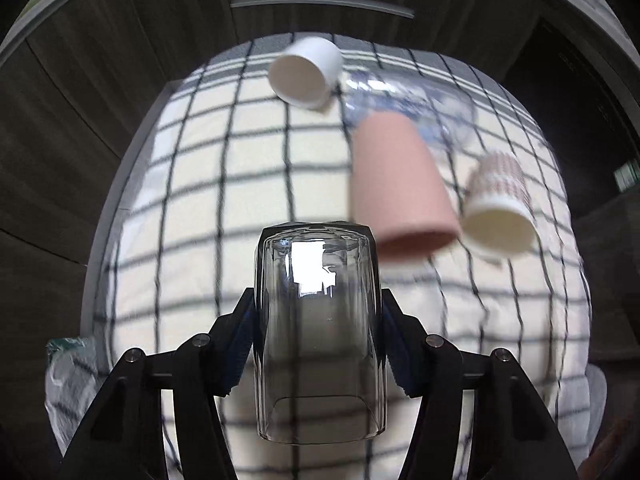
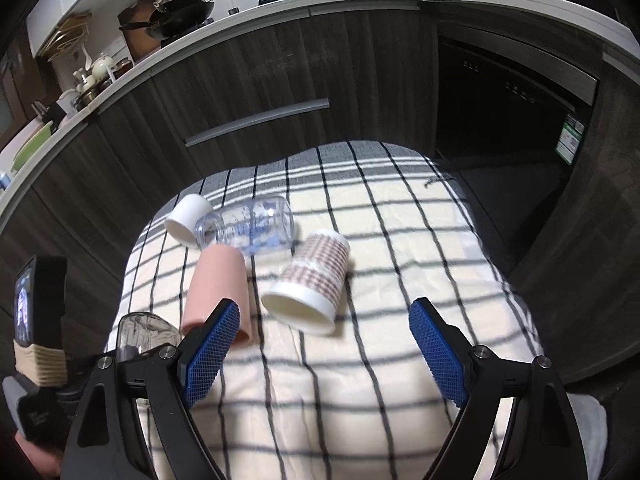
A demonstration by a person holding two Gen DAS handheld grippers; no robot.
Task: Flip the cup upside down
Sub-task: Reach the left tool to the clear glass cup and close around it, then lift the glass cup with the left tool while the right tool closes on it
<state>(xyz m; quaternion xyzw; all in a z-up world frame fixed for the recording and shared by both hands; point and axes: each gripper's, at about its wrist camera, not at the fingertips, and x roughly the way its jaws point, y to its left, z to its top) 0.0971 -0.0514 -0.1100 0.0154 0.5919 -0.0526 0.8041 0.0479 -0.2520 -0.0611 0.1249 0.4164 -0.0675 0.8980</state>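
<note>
Left wrist view, left to right: checked cloth (image 1: 192, 184) covered the work surface, cream with dark grid lines, dark wood-grain cabinet fronts (image 1: 80, 100) behind it. A white cup (image 1: 306, 74) lay on its side near the far edge, mouth toward the camera. Centre foreground, the left gripper (image 1: 318, 316) was clamped on a clear glass cup (image 1: 318, 332), blue-padded fingers (image 1: 240, 344) pressing both sides of it. The glass was held above the cloth, thick base pointing away from the camera, open rim nearest the lens. Right of the white cup lay a clear bottle with blue print (image 1: 412, 100), on its side, blurred. A pink cup (image 1: 396, 188) lay in front of it, on its side, mouth toward the camera, touching or overlapping the bottle in view. Furthest right, a patterned paper cup (image 1: 498, 208) lay on its side just beside the pink one.

Right wrist view, left to right: the other handheld unit and the glass cup (image 2: 142, 332) showed at the lower left edge, over the cloth's left side. Then the white cup (image 2: 188, 220), the bottle (image 2: 248, 226), the pink cup (image 2: 218, 284) partly behind the left finger, and the patterned cup (image 2: 310, 280). The right gripper (image 2: 324, 354) was spread wide, holding nothing, blue pads (image 2: 438, 356) well apart above the cloth (image 2: 360, 400). A wok (image 2: 180, 12) sat on the counter (image 2: 280, 4) behind; a dark built-in appliance (image 2: 508, 100) at right.
</note>
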